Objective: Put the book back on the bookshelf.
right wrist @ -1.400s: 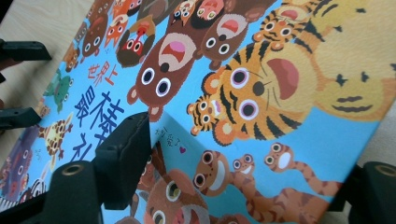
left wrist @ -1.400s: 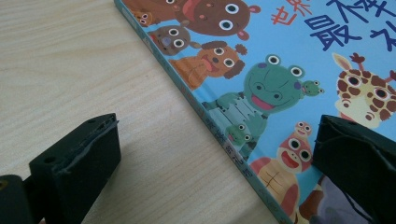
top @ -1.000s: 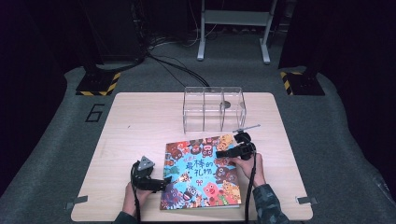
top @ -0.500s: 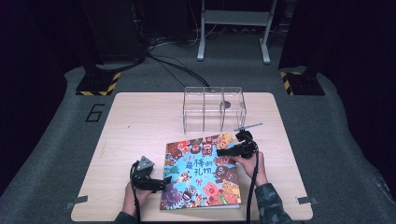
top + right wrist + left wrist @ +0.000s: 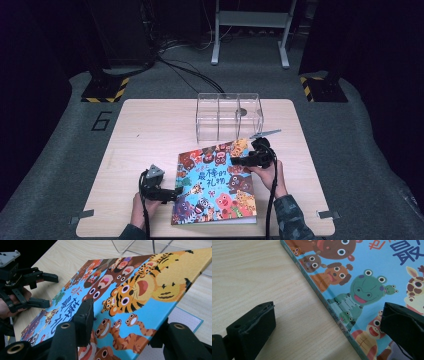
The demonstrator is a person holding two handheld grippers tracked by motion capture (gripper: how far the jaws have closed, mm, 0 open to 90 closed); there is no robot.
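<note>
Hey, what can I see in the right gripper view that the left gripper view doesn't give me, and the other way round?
Right gripper view: the book's cover raised off a page, with the right tool clamped on its edge, jaws having just closed. Farther off are the open left tool in a hand, and a clear box.
Left gripper view: the spine close up, lying flat, with the open jaws standing either side of it, one over bare wood.
Both: the cartoon-animal cover and the wooden table.
</note>
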